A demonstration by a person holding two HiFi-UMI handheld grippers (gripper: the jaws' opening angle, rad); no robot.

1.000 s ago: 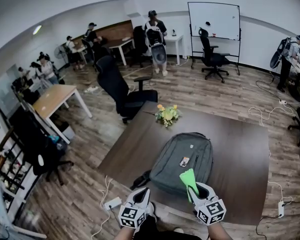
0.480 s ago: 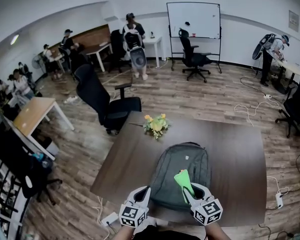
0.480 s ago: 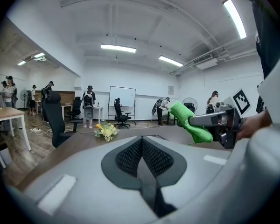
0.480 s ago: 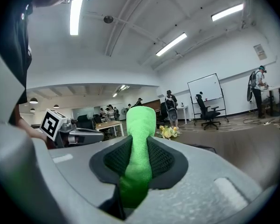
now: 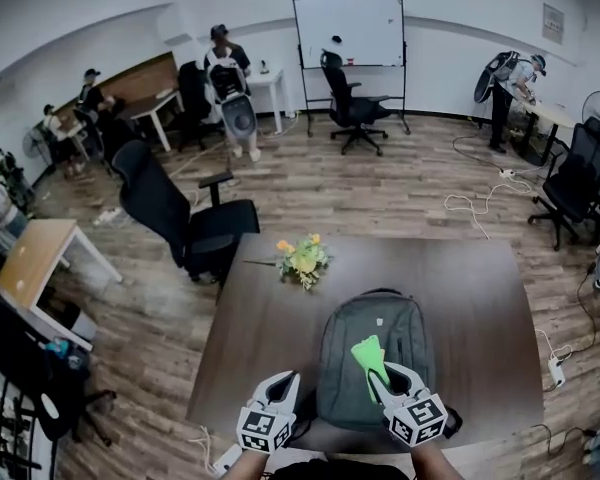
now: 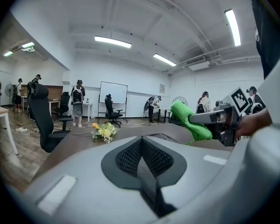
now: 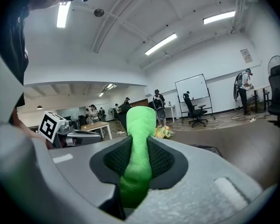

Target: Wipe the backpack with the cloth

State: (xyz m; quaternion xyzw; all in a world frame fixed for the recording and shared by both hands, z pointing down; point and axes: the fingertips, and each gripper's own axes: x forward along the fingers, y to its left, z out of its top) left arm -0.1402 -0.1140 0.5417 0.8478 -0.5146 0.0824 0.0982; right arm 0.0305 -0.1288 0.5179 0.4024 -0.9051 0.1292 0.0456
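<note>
Between the right gripper's closed jaws a green cloth stands pinched, above the near half of the grey backpack. Just left, the left gripper has its jaws together on nothing, beside the backpack's left edge. Bare table spreads rightward; flowers sit beyond, near the far edge.

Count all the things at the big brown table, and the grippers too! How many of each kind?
backpack: 1
green cloth: 1, held in the right gripper
flower bunch: 1
grippers: 2, counting the left gripper
Total: 5
</note>
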